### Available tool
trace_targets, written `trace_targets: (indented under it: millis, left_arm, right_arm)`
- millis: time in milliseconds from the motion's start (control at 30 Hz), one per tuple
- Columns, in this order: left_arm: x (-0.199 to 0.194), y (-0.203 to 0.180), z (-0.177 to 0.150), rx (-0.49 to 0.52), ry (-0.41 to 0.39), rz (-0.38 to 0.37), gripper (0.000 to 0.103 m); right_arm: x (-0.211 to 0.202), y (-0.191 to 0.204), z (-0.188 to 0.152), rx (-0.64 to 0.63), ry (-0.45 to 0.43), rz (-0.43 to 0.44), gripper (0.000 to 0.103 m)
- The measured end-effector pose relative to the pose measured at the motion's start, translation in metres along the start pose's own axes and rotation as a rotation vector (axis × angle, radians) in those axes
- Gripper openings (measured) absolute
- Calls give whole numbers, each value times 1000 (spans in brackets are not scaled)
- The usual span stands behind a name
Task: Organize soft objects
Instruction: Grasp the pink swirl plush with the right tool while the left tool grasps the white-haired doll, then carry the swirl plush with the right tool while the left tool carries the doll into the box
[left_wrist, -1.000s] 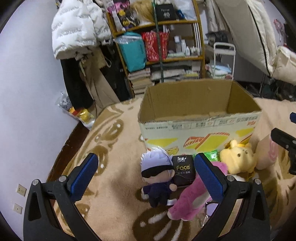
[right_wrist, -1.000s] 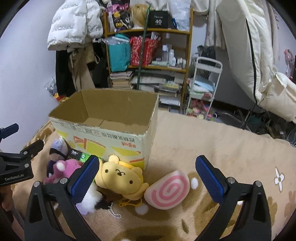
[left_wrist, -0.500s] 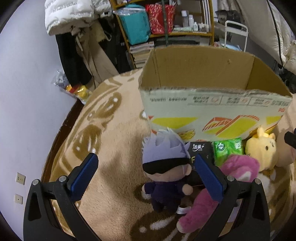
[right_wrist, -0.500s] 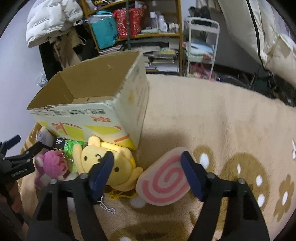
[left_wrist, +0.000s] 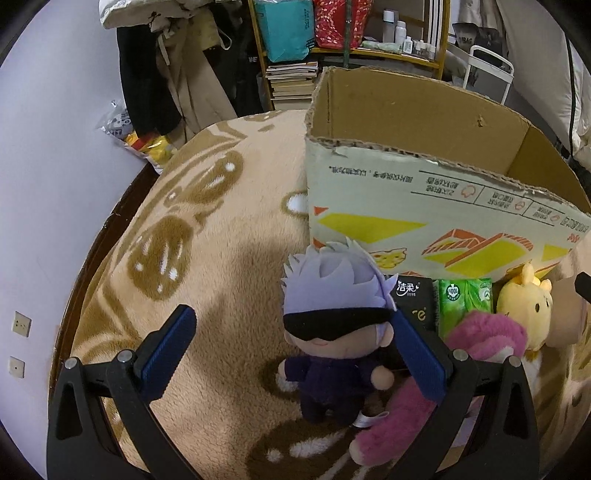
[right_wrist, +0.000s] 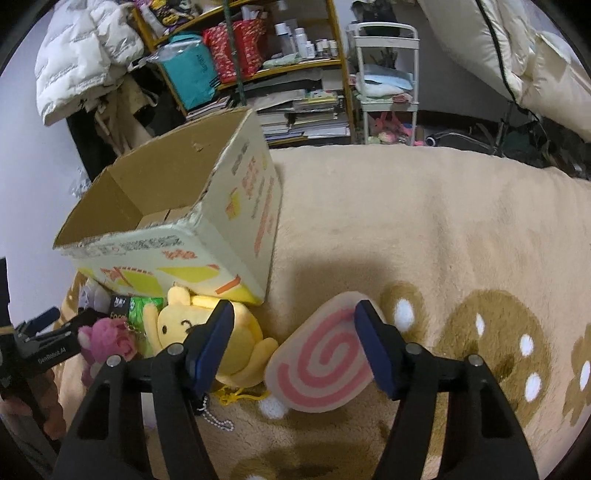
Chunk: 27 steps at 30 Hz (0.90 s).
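Observation:
An open cardboard box (left_wrist: 406, 195) stands on a beige blanket (left_wrist: 221, 251). In front of it lie a white-haired blindfolded doll (left_wrist: 332, 332), a pink plush (left_wrist: 480, 339), a yellow plush (left_wrist: 524, 306), a black tissue pack (left_wrist: 413, 299) and a green tissue pack (left_wrist: 465, 299). My left gripper (left_wrist: 291, 350) is open around the doll, with its right pad near the doll's head. My right gripper (right_wrist: 295, 343) is open, straddling a pink swirl cushion (right_wrist: 325, 365) beside the yellow plush (right_wrist: 207, 332) and the box (right_wrist: 177, 221).
Cluttered shelves (right_wrist: 258, 66) with bags and books stand behind the box, with hanging coats (left_wrist: 177, 85) at left. A white cart (right_wrist: 388, 81) and bedding (right_wrist: 517, 51) are at the back right. The blanket's dark edge (left_wrist: 110, 221) runs along the left wall.
Both grippers have moved forward and down. The left one now frames the doll. The right one's fingers have narrowed and now straddle the swirl cushion.

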<state>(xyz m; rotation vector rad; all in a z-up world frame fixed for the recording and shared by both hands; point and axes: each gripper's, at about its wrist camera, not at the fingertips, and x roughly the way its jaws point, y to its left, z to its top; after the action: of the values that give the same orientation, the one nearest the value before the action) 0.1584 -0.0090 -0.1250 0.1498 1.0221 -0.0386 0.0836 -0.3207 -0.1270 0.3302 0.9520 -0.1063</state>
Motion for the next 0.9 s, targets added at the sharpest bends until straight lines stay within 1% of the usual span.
trace_targets:
  millis: [67,167,300,400,500,533,567,600,633,667,767,867,900]
  left_arm:
    - [0,0,0,1,4,-2,102]
    - [3,0,-1,-7,32,-17,102]
    - [11,6,-2,-60,76,-60,102]
    - [16,10,-4,-103,113,-85,101]
    - [18,9,-5,-118,132,-130,90]
    - [19,10,-6,-125,136,-144,84]
    - [20,11,-7,-131,141,-162,81]
    - [21,11,-8,-142,149,-190,73]
    - [22,13,-8,-152,155,-217,66]
    - [22,13,-9,-158,157,-235,62]
    - [18,6,-10,-134,136,-227,55]
    - [13,0,-12,-105,118,-197,51]
    - [12,-2,-13,-96,116,-168,50]
  right_arm:
    - [0,-4,0,18,1,-9,71]
    - [5,-10,-1,46,31,-28,71]
    - [12,-12,-3,42,59,-56,71]
    - [18,-12,-6,44,89,-53,72]
    - [22,-12,-7,35,108,-74,72]
    - [23,-12,-7,34,113,-79,70]
    - [25,-13,-8,33,123,-88,66]
    - [27,-14,-9,29,132,-99,60]
    - [29,-14,-9,26,141,-110,60]
    - [31,-16,-9,31,146,-111,60]
    - [33,-18,-9,34,153,-112,58]
    - [35,-18,-10,23,164,-117,51]
    - [36,-17,-10,14,167,-122,47]
